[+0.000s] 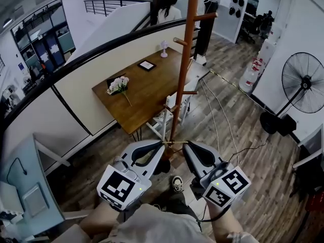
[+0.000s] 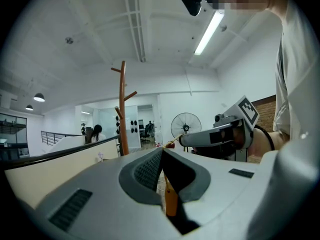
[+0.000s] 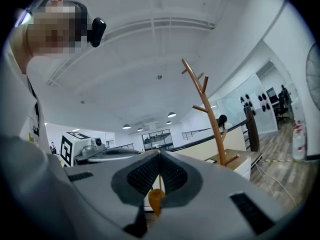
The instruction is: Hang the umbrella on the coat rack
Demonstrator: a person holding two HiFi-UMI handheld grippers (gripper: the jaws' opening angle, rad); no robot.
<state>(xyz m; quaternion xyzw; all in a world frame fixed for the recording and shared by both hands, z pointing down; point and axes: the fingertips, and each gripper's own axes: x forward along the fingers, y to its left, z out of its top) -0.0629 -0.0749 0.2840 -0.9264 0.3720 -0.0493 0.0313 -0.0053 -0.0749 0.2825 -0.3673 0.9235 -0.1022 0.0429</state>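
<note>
A grey-brown plank floor (image 1: 243,135) runs under a wooden bench (image 1: 152,97) set against a cream half wall (image 1: 83,82) topped by a black handrail (image 1: 83,57). Flowers (image 1: 119,85) lie near the bench's left corner. A standing fan (image 1: 302,85) is at the right, and a strip light (image 2: 210,29) glows on the white ceiling (image 2: 100,34).

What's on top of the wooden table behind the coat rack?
On the table: a flower bunch, a dark-framed picture and a small white object. The coat rack pole covers a strip of its right edge.
</note>
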